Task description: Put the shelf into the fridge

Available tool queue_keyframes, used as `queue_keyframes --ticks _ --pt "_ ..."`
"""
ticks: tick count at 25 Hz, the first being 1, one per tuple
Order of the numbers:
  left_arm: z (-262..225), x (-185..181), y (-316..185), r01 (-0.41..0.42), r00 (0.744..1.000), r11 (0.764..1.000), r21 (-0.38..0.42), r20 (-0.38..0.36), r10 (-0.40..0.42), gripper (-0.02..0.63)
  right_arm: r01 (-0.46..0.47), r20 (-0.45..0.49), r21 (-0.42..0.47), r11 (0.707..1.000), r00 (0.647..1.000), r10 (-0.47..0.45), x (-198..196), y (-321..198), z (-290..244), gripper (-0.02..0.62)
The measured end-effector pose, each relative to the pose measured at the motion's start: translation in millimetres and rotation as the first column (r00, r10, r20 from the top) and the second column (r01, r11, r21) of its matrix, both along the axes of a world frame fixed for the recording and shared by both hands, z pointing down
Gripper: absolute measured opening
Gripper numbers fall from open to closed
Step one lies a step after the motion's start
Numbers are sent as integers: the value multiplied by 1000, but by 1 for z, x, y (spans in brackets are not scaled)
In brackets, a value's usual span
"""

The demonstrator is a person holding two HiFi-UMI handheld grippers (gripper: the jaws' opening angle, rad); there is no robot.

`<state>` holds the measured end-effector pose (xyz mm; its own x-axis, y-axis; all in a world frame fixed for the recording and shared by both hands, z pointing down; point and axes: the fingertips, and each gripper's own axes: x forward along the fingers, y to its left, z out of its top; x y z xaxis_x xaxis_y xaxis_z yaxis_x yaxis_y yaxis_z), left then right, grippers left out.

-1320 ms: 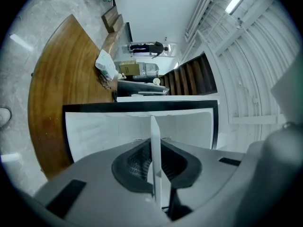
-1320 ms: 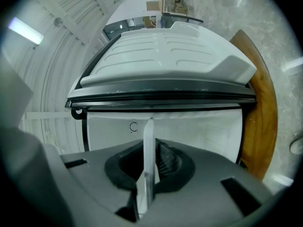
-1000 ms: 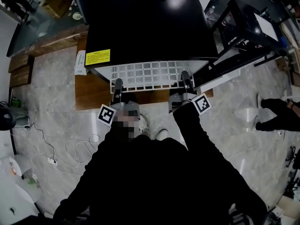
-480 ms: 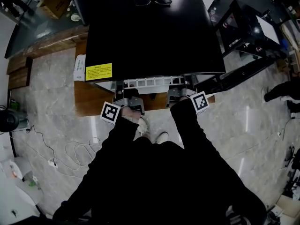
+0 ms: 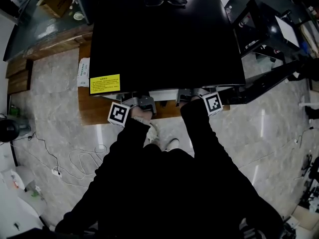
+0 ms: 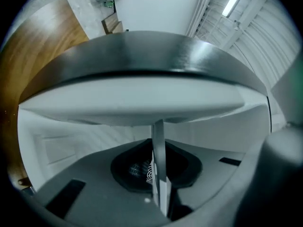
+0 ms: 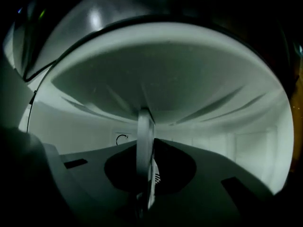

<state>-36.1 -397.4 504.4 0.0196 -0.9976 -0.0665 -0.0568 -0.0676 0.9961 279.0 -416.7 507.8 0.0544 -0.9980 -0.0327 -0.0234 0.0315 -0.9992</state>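
Note:
The white wire shelf (image 5: 163, 93) lies almost wholly inside the black fridge (image 5: 164, 39); only a thin white strip shows under the fridge's top edge. In the left gripper view the shelf (image 6: 157, 143) runs edge-on between the jaws of my left gripper (image 6: 158, 183), which is shut on it. My right gripper (image 7: 144, 174) is likewise shut on the shelf's edge (image 7: 144, 131), with the white fridge interior ahead. In the head view both grippers reach under the fridge's front, left (image 5: 141, 103) and right (image 5: 192, 94), their fingertips hidden.
Glasses (image 5: 166, 0) lie on the fridge top; a yellow label (image 5: 104, 83) sits at its front left. The fridge stands on a wooden platform (image 5: 94, 106). Its open door (image 5: 274, 76) juts right. A cable (image 5: 75, 158) trails on the floor at left.
Both grippers have moved forward with the shelf; its grid, earlier sticking out in front of the fridge, has slid inside. The person on the right has left the view.

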Motion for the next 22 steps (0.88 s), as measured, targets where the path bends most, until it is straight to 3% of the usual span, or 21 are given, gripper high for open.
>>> queue_keyframes --ticks 12,14,17,22 --pt "-7 3 2 -34 999 999 21 38 34 59 55 -22 -8 998 998 -55 -4 7 -2 49" --pt "-9 7 11 -36 999 999 20 33 36 95 67 -24 -15 998 997 -67 -6 17 -2 64" --pt "-11 17 33 -49 998 999 12 31 48 97 95 -21 -23 995 995 -95 -11 36 -5 73" --pt "-19 37 75 -98 991 995 33 93 95 109 166 -62 -34 986 984 -168 -15 78 -2 60"
